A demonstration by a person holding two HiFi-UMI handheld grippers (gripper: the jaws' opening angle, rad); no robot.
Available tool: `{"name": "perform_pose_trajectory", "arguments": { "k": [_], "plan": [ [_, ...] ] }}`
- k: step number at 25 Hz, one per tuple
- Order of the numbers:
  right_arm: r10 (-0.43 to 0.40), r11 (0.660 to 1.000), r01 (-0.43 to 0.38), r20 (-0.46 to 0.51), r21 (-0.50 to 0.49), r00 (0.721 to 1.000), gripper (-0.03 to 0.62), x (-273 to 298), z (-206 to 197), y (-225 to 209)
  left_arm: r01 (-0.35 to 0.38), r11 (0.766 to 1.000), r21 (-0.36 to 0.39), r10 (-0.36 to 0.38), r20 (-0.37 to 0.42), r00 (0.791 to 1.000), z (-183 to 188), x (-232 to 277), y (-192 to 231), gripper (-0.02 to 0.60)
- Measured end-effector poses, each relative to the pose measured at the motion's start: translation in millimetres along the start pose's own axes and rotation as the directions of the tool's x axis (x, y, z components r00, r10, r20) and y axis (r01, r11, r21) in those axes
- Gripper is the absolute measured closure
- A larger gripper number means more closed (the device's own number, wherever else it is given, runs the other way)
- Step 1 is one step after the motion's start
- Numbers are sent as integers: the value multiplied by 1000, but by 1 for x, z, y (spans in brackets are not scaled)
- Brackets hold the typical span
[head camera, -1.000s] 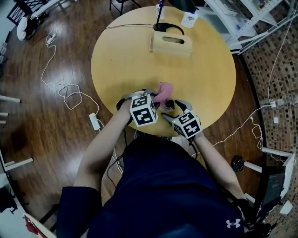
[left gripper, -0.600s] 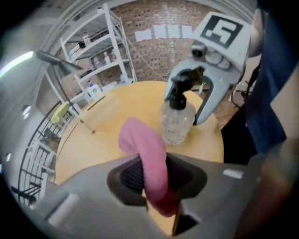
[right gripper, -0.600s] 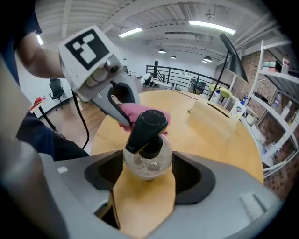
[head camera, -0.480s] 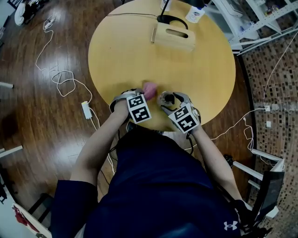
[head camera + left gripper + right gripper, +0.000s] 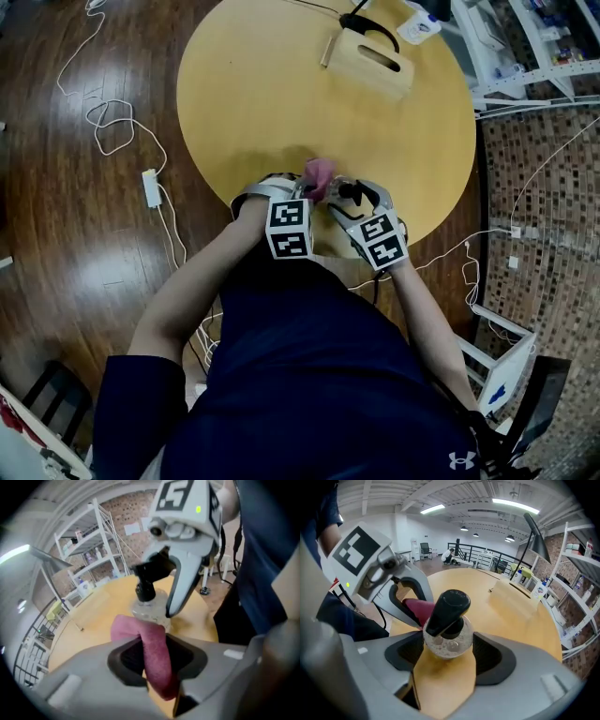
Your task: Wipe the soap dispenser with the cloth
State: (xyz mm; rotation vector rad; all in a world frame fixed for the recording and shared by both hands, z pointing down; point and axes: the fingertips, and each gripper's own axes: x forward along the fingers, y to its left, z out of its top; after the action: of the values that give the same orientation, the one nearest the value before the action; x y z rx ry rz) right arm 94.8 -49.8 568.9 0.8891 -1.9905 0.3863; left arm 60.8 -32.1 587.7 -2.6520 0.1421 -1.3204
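your left gripper (image 5: 157, 663) clamps the pink cloth (image 5: 137, 627) just beside the soap dispenser (image 5: 447, 620), on which your right gripper (image 5: 447, 656) has just been closing near the table (image 5: 262, 94) edge; a hard wipe may twist it free.

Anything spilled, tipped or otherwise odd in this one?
Nothing stands out. The soap dispenser stands upright on the table, held by the right gripper, whose fingers have just been closing. The left gripper holds the pink cloth close beside it. No spill shows.

One soap dispenser (image 5: 449, 638), one cloth (image 5: 153, 657)
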Motion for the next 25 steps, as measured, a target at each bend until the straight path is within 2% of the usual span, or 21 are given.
{"name": "perform_pose_trajectory", "arguments": {
  "k": [2, 4, 8, 11, 15, 18, 19, 20, 21, 22, 24, 25],
  "plan": [
    [-3, 1000, 3, -6, -1, 1000, 263, -2, -1, -1, -58, 998, 25, 56, 64, 996, 14, -15, 7, 474],
    [-2, 1000, 2, -12, -4, 1000, 263, -4, -2, -1, -71, 995, 65, 68, 56, 996, 13, -16, 5, 474],
    [-9, 1000, 9, -7, -2, 1000, 263, -5, -5, 1, 53, 995, 80, -49, -51, 998, -19, 21, -27, 474],
    [4, 1000, -4, 5, -26, 1000, 263, -4, -4, 0, 114, 991, 67, -108, -86, 990, -30, 42, -45, 474],
    [86, 981, -78, 42, -176, 995, 263, -3, -3, -2, 142, 989, 50, -138, -69, 988, -20, 40, -47, 474],
    [85, 956, -62, 66, -288, 994, 257, -6, 0, -2, 113, 993, 47, -114, 18, 993, 8, 17, -40, 474],
    [61, 964, -37, 82, -262, 995, 221, -7, 2, -2, 93, 995, 38, -95, 50, 994, 17, 9, -36, 474],
    [28, 983, -11, 95, -182, 995, 209, -9, 3, -3, 68, 997, 34, -70, 73, 995, 23, 2, -31, 474],
    [-10, 998, 16, 98, -53, 995, 207, -10, 2, -6, 39, 999, 36, -42, 83, 996, 25, -2, -25, 474],
    [-46, 994, 36, 93, 104, 995, 204, -11, -1, -9, 13, 999, 40, -16, 85, 996, 24, -4, -19, 474],
    [-85, 926, 48, 83, 375, 993, 201, -10, -4, -14, -7, 999, 47, 4, 71, 997, 16, -1, -11, 474],
    [-99, 897, 55, 79, 438, 992, 202, -9, -4, -17, -1, 998, 57, -2, 50, 999, 11, 3, -9, 474]
  ]
}}
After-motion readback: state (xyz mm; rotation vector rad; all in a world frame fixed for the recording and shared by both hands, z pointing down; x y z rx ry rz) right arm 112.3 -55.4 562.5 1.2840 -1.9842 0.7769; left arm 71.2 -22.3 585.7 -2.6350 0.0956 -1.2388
